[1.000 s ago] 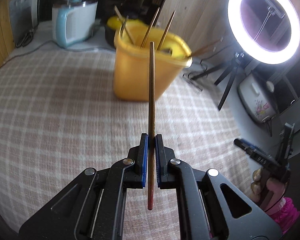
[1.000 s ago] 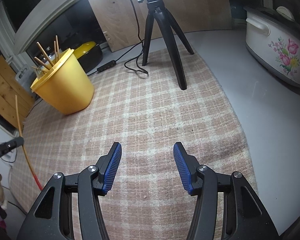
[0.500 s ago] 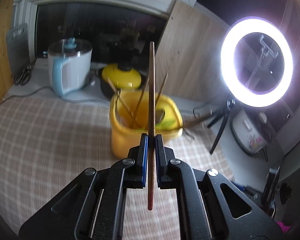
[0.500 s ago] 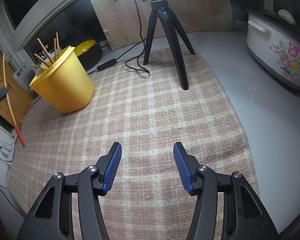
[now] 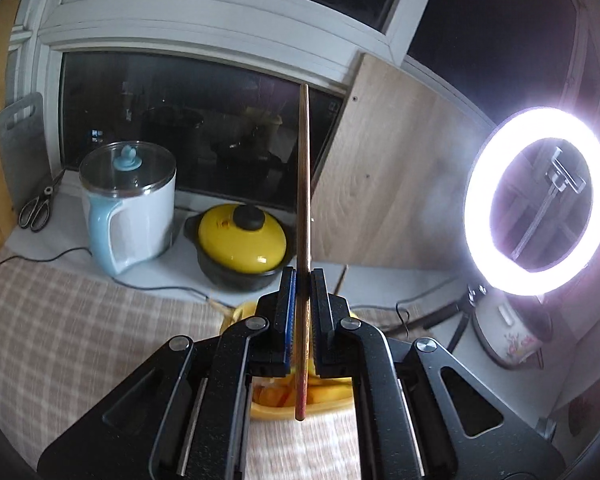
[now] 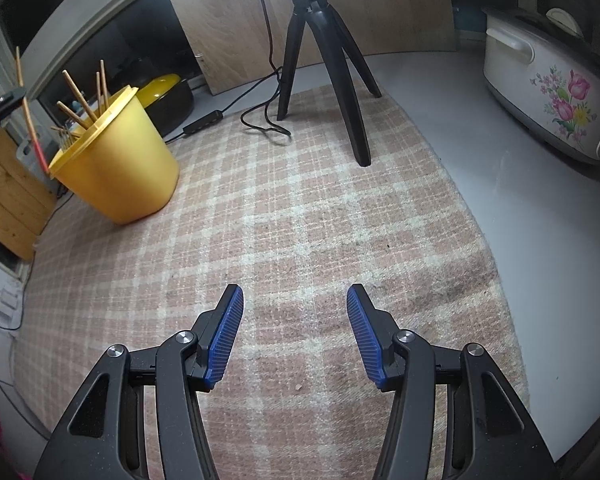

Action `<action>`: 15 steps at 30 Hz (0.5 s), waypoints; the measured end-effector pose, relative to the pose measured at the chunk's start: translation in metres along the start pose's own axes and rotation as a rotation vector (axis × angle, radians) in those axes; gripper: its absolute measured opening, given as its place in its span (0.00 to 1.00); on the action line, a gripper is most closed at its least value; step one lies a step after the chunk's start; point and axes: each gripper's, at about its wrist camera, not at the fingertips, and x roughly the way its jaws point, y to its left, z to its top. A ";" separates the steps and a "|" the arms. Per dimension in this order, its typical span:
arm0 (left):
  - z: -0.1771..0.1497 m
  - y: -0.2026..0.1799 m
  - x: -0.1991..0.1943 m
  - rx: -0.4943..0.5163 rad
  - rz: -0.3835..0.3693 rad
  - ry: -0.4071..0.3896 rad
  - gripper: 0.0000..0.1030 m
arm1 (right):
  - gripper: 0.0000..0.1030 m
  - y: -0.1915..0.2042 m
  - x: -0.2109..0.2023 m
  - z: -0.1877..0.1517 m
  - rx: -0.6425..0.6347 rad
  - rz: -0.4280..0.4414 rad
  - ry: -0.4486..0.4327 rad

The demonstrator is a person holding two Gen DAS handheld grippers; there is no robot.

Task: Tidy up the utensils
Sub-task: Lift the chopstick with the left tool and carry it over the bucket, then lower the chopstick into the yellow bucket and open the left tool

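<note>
The left hand-held gripper [image 5: 303, 312] pinches one chopstick [image 5: 305, 184] upright, its lower end just above the yellow bucket [image 6: 116, 168], apparently so it can drop in beside the other sticks. The right hand-held gripper [image 6: 295, 332] hangs spread and empty over the checked cloth [image 6: 300, 220] on the tabletop [image 6: 520, 200], likely waiting.

You see a lit ring light [image 5: 536, 200] at right; a white kettle [image 5: 130, 208] beside the yellow-lidded pot [image 5: 240, 240]; scissors [image 5: 40, 204] at left; a black tripod [image 6: 320, 64] on the checked cloth [image 6: 300, 220]; a floral cooker [image 6: 552, 96] on the table [image 6: 540, 240].
</note>
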 end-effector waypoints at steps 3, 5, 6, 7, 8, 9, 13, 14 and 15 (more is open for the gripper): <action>0.007 -0.001 0.015 0.006 0.007 -0.001 0.04 | 0.51 0.001 0.001 -0.001 0.003 -0.003 0.003; 0.006 -0.003 0.024 0.021 0.015 0.002 0.04 | 0.51 0.002 0.001 -0.001 0.005 -0.004 0.004; 0.006 -0.004 0.029 0.023 0.015 0.008 0.04 | 0.51 0.002 0.001 -0.001 0.006 -0.005 0.004; 0.005 -0.004 0.034 0.023 0.014 0.014 0.04 | 0.51 0.002 0.001 0.000 0.008 -0.006 0.004; 0.004 -0.006 0.037 0.025 0.015 0.019 0.04 | 0.51 0.002 0.001 0.000 0.009 -0.007 0.004; 0.001 -0.007 0.040 0.029 0.016 0.025 0.04 | 0.51 0.002 0.001 0.000 0.010 -0.008 0.005; -0.007 -0.010 0.052 0.042 0.014 0.054 0.04 | 0.51 0.001 0.003 0.000 0.014 -0.014 0.008; -0.010 -0.012 0.054 0.046 0.012 0.060 0.04 | 0.51 0.001 0.003 0.000 0.016 -0.014 0.009; -0.012 -0.012 0.055 0.050 0.011 0.067 0.04 | 0.51 0.000 0.003 0.000 0.018 -0.015 0.010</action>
